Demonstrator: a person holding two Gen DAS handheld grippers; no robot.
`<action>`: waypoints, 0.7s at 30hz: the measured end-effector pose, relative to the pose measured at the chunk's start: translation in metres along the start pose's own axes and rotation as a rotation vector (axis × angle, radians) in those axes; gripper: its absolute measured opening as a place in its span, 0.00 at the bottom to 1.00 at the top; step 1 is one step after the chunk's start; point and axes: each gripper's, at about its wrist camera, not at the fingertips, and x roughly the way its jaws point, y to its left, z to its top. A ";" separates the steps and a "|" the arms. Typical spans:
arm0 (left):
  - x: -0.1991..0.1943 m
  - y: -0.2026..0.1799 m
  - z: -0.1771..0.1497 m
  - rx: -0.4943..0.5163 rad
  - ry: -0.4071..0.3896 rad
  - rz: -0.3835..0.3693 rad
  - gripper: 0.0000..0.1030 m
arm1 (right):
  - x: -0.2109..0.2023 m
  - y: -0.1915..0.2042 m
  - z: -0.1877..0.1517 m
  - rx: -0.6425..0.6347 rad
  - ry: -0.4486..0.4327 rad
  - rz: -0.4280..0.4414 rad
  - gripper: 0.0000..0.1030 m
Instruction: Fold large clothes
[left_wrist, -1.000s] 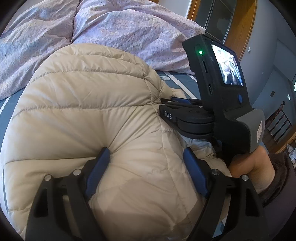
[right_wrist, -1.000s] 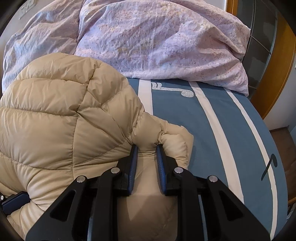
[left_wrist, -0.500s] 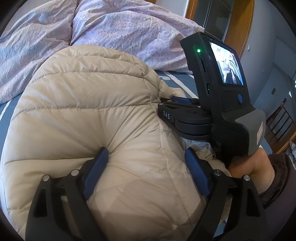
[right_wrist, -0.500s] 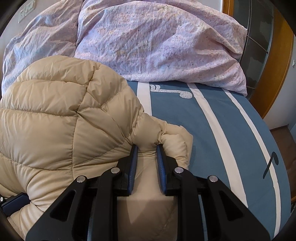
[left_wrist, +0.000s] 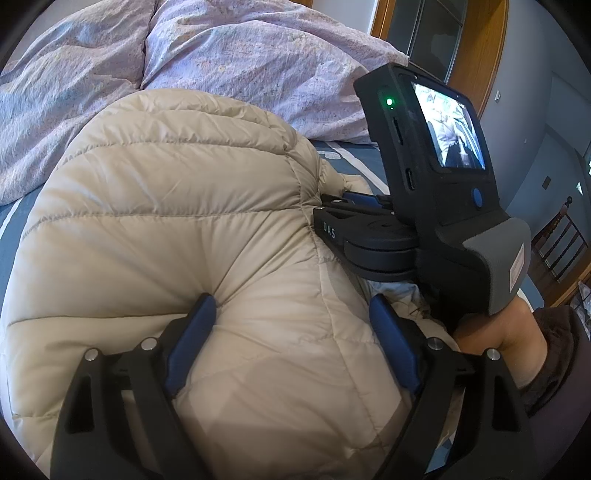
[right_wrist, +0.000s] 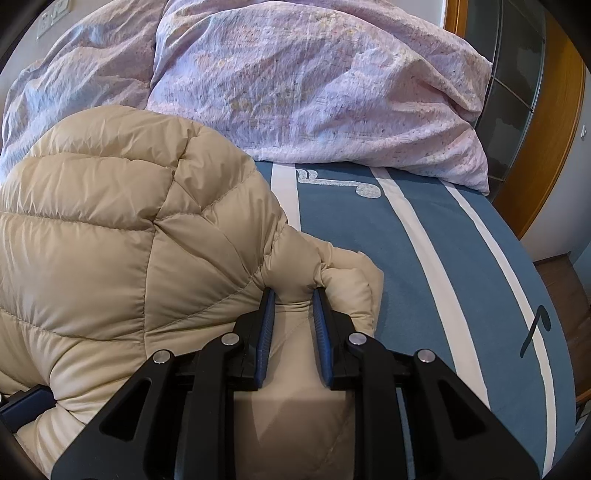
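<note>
A puffy beige down jacket (left_wrist: 184, 229) lies bunched on the bed (right_wrist: 424, 258), already doubled over into a thick mound; the fold looks partly made, not finished. The right tool (right_wrist: 293, 295) is narrowed and pinching a gathered tuck of the jacket at its right edge; the left tool (left_wrist: 288, 314) stands wide, its blue pads straddling a fat bulge of padding, the left pad dented into the fabric and the right pad seemingly just clear, so I judge it is not gripping. The next move probably calls for the left tool to close on the padding or shift to an edge, so both can carry the fold over and flatten the springy fill. The bed wears a blue sheet with white stripes; a rumpled lilac duvet (right_wrist: 314, 85) is heaped behind; a wooden door frame (right_wrist: 546, 147) stands to the right.
</note>
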 end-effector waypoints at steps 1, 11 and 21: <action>0.000 0.000 0.000 0.000 0.000 0.000 0.82 | 0.000 0.000 0.000 -0.001 0.000 -0.001 0.21; 0.002 0.000 0.000 0.001 -0.001 0.004 0.82 | 0.001 0.000 0.000 -0.003 0.000 -0.003 0.21; 0.002 0.000 -0.001 0.002 -0.002 0.006 0.82 | 0.001 0.000 0.000 -0.004 -0.002 -0.005 0.22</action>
